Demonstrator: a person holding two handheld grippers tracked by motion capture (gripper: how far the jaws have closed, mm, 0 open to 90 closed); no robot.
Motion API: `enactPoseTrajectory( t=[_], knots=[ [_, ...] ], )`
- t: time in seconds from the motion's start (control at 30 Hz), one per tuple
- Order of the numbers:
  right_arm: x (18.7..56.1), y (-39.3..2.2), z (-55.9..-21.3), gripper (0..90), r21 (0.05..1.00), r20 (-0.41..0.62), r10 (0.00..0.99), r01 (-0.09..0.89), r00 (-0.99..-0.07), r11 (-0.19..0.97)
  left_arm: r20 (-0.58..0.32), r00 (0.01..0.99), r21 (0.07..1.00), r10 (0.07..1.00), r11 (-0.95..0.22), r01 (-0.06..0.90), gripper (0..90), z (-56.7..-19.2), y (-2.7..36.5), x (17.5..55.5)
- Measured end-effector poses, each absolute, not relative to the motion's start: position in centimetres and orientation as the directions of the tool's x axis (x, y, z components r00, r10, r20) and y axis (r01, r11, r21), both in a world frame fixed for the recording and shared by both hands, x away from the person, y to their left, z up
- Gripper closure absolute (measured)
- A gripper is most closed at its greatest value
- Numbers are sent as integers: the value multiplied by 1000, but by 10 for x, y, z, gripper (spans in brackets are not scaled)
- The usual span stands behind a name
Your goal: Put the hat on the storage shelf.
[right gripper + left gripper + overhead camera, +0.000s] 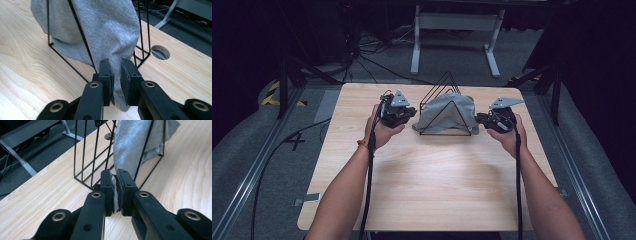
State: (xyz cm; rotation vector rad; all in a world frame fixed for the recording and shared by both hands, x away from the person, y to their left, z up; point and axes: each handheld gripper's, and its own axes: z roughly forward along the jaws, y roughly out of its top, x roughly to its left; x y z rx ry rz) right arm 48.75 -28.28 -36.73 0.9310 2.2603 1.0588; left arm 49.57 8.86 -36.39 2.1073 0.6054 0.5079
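Left gripper held in the left hand, jaws drawn together to a mere slit, frayed pad edges meeting inside it, no cloth caught there as far as the left gripper view tells. Points at the end of a black wire rack standing just ahead of the tips, its upright wires ahead and to the left of the jaws, a grey cloth draped over the wires ahead and to the right, close to the tips but apart from them. Right gripper held in the right hand at the opposite end of the rack, facing the left one across it. Shows in the right gripper view a narrow gap between the jaws, a fold of the cloth hanging down through that gap and out below the pads, lying loosely rather than pinched. Rises straight ahead of these jaws as a grey bulk over the slanted wire, filling the rack between the two grippers. Rests, rack and cloth together, on the pale wooden table, a round hole in the tabletop ahead and to the right of the right jaws.
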Motion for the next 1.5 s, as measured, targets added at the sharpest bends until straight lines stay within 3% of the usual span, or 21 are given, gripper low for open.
enactPoseTrajectory(
  t=[0.37, 1.0, 1.23, 1.5],
  knots=[
    [465, -292, -358, 783, 796, -150, 732, 358, -664, 488, 178, 808, 809, 562, -551, 205, 836, -355, 106, 471],
    [430, -318, -364, 741, 785, -156, 731, 366, -664, 500, 178, 806, 769, 564, -591, 244, 788, -368, 142, 440],
    [413, -327, -372, 665, 776, -164, 730, 370, -663, 510, 173, 802, 753, 572, -601, 266, 745, -386, 161, 424],
    [393, -336, -385, 514, 759, -176, 725, 378, -665, 531, 159, 805, 726, 571, -620, 297, 614, -406, 177, 409]
  ],
)
